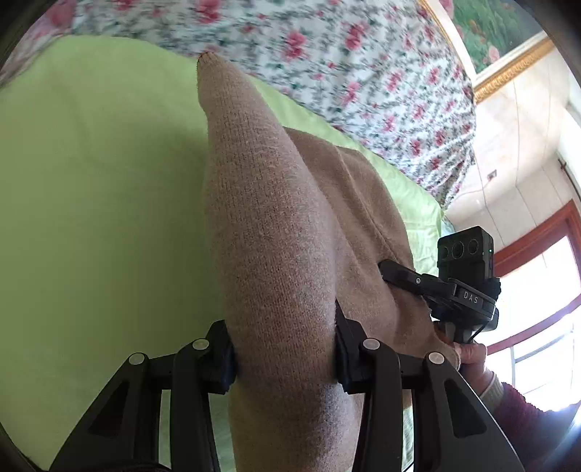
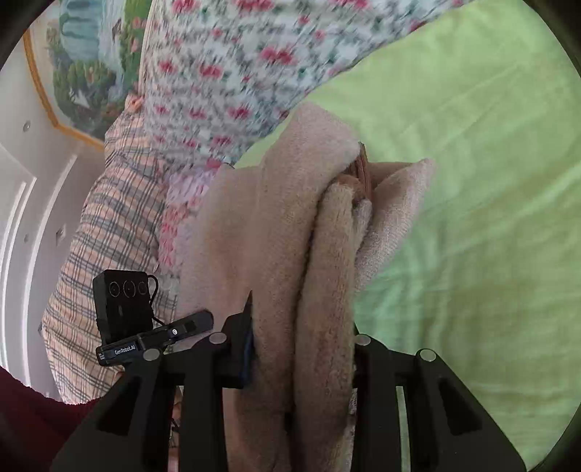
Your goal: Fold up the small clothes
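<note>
A tan knitted garment [image 1: 268, 218] hangs stretched over the light green sheet [image 1: 90, 199]. My left gripper [image 1: 285, 359] is shut on a thick fold of it, which runs forward to a far tip. My right gripper [image 2: 303, 357] is shut on another bunched part of the same garment [image 2: 276, 232], with folds piled ahead of the fingers. The right gripper also shows in the left wrist view [image 1: 403, 276], pinching the garment's edge. The left gripper shows in the right wrist view [image 2: 192, 325] at the garment's left side.
A floral quilt [image 1: 345, 61] lies bunched along the far side of the green sheet [image 2: 472, 181]. A plaid cloth [image 2: 109, 236] sits beside it. A framed painting [image 1: 497, 32] hangs on the wall, and a window [image 1: 544, 308] is at right.
</note>
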Demonstrator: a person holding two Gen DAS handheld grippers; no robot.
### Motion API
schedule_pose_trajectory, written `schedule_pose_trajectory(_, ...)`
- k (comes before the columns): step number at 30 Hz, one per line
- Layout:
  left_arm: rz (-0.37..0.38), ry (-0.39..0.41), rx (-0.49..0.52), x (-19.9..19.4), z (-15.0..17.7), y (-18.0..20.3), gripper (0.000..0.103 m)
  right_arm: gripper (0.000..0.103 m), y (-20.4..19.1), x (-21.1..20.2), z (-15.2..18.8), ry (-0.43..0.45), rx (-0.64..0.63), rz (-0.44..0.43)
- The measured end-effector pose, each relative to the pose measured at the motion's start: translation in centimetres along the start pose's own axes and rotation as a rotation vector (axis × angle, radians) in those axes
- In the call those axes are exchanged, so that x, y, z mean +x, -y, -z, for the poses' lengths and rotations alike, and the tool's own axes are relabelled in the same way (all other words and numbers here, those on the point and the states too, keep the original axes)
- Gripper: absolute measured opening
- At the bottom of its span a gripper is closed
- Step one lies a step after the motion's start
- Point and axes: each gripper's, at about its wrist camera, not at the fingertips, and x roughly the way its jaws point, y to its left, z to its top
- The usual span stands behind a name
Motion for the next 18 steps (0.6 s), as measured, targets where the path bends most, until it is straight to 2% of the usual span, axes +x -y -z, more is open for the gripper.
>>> schedule_pose_trajectory(3,-0.036,-0.001,-0.047,-2.0,1.8,-3.0,0.042,0.033,-0.5,3.4,1.4,-0.054,-0.004,-0.012)
schedule_pose_trajectory(7,-0.081,-0.021,-0.095,-2.0,4.1,-5.8,0.045,0.034,0.2,5.9,3.1,-0.097,-0.004,0.062)
schedule_pose_trajectory(12,-0.093,0.012,-0.121,-1.9,4.7,-5.1,0.053,0.041,0.9,4.9,3.2,-0.099,0.051,0.093)
schedule_pose_trajectory(15,-0.102,0.027,-0.147,-1.9,4.3,-4.7,0.056,0.050,-0.1,3.8,2.9,-0.096,0.023,0.177)
schedule_pose_trajectory(18,-0.108,0.053,-0.155,-2.9,3.9,-5.2,0.058,0.051,-1.5,1.8,2.1,-0.045,-0.030,0.259)
